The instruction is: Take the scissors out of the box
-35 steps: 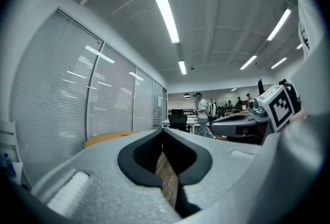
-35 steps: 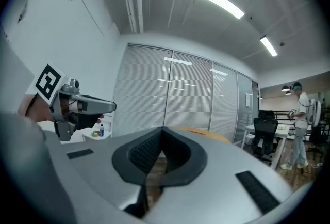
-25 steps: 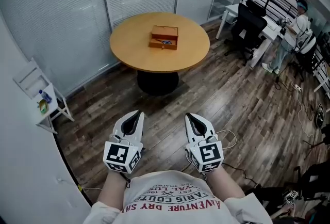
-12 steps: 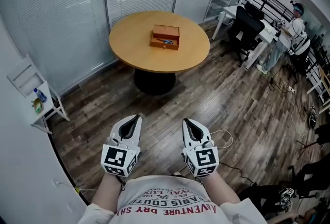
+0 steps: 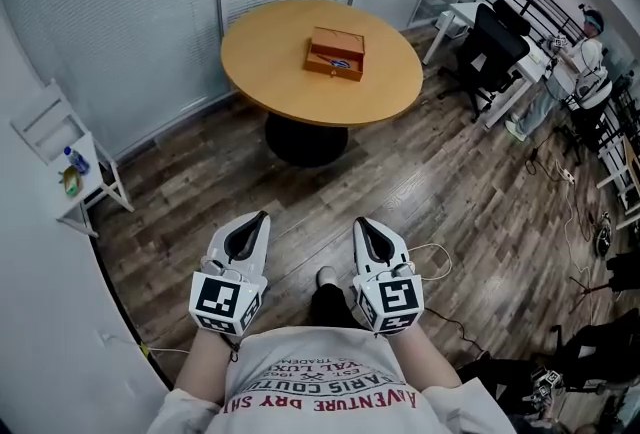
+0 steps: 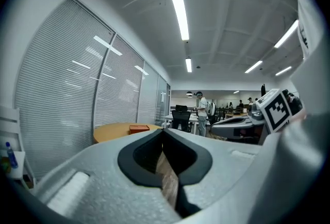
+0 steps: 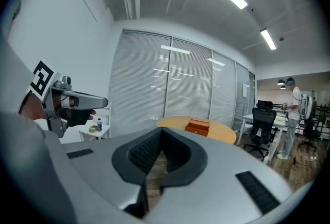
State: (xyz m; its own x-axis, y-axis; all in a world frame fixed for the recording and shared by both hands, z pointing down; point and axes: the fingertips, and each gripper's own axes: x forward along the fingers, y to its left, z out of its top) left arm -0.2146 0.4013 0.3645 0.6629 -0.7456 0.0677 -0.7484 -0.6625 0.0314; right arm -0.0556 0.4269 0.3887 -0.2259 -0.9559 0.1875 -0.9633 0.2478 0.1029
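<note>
Box [image 5: 336,54] sits mid-surface [image 5: 262,72], long side crosswise. Scissors presumably inside it; too small to confirm. Left gripper [image 5: 262,218] and right gripper [image 5: 361,222] are well short of the box, jaws closed and empty. Right looks marginally nearer.

I see an office: a round tan wooden table [image 5: 290,72] beside white slatted blinds [image 5: 130,22] on glass walls, with black swivel chairs [image 5: 490,44] at white desks [image 5: 456,16] beyond.

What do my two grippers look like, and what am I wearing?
Left gripper and right gripper: pale grey shells, black jaw linings, each with a cube of black-and-white square markers. You wear a white T-shirt with red lettering.
</note>
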